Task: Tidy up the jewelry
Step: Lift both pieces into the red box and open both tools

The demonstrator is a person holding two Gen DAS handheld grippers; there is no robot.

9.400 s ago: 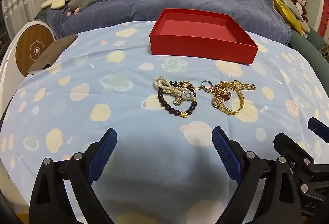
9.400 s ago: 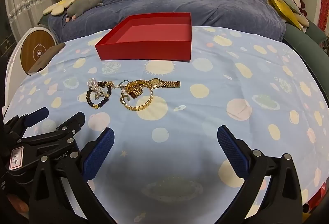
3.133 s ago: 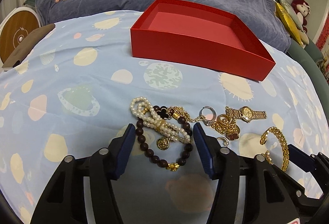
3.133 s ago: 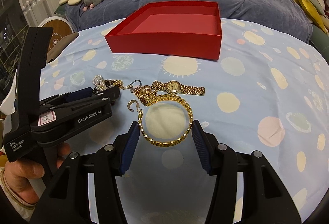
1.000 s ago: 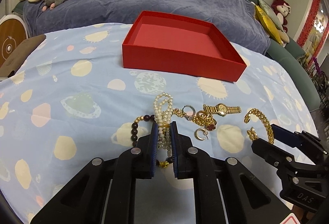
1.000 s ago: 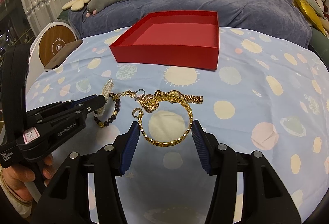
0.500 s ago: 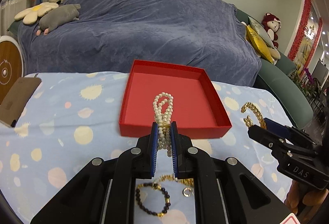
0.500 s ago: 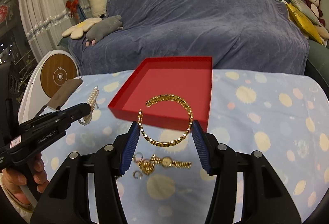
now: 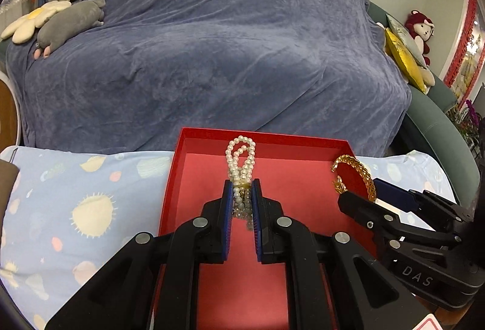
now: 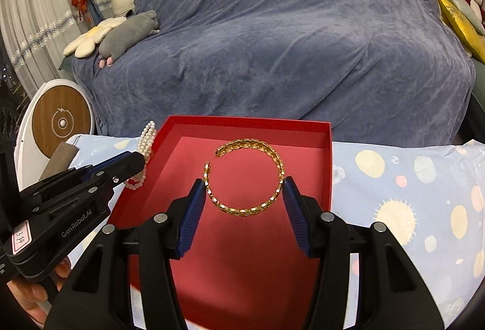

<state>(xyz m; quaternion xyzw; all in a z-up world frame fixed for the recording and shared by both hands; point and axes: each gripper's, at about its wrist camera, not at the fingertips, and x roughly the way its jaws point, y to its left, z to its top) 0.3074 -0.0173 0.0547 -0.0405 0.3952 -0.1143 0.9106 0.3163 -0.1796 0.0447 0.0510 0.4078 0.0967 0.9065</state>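
The white pearl bracelet with several strands (image 9: 241, 160) hangs from the left gripper (image 9: 242, 187), whose blue jaws are squeezed tight on its middle, by a small gold bit. It is up in the air above the shallow red cardboard box (image 9: 182, 148). The pearls look light and floppy, so the loops will droop and swing. They are round and smooth, so they could slip out. Pinching all the strands together in the middle looks like the best place to hold.

The open gold chain-link bangle (image 10: 245, 178) sits between the jaws of the right gripper (image 10: 245, 192), pressed from both sides. It is also above the red box. It looks stiff and keeps its ring shape, but it has a gap, so a hard squeeze might bend it.

The box rests on a light blue cloth with suns and planets (image 10: 409, 178). Behind it is a sofa under a dark blue blanket (image 10: 272, 27).
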